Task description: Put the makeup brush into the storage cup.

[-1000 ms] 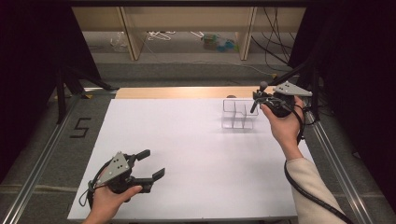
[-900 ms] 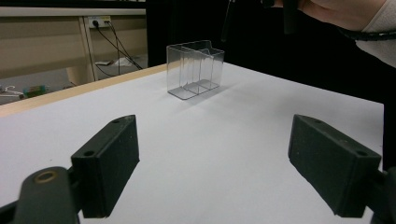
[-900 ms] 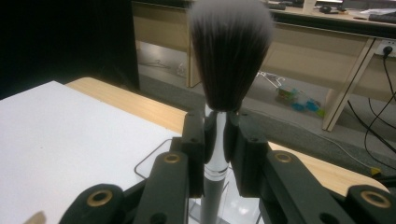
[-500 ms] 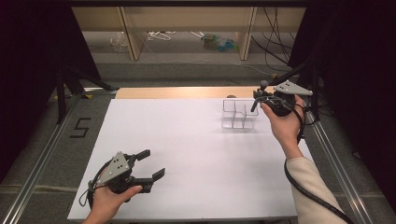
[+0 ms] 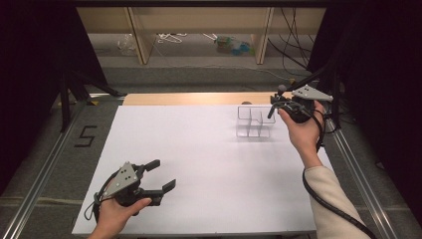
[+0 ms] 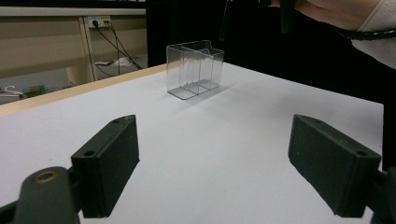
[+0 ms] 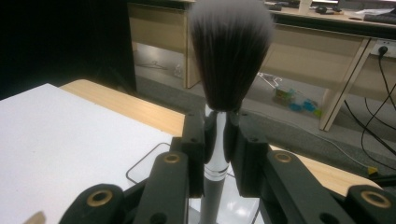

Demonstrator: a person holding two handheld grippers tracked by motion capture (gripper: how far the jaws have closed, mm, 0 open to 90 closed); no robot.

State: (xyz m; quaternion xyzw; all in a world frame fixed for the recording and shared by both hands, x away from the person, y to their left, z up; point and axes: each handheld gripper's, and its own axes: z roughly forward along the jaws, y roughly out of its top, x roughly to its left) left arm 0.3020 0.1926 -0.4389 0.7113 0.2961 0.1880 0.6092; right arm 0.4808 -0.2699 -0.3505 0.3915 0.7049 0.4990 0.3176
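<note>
Two claws: my right claw (image 5: 276, 103) pinches a makeup brush (image 7: 229, 60) bristles-up above the clear organizer (image 5: 254, 121), likely for dropping in; left claw (image 5: 160, 175) rests spread on the desk (image 5: 199, 164).

White table (image 5: 199, 149): clear divided container (image 5: 255, 122) far right.

The white table (image 5: 209, 164) has lots of open room in the middle and on the left. The one thing in the way is a clear box (image 5: 255, 121) at the far right, just beside the right gripper (image 5: 274, 105).
</note>
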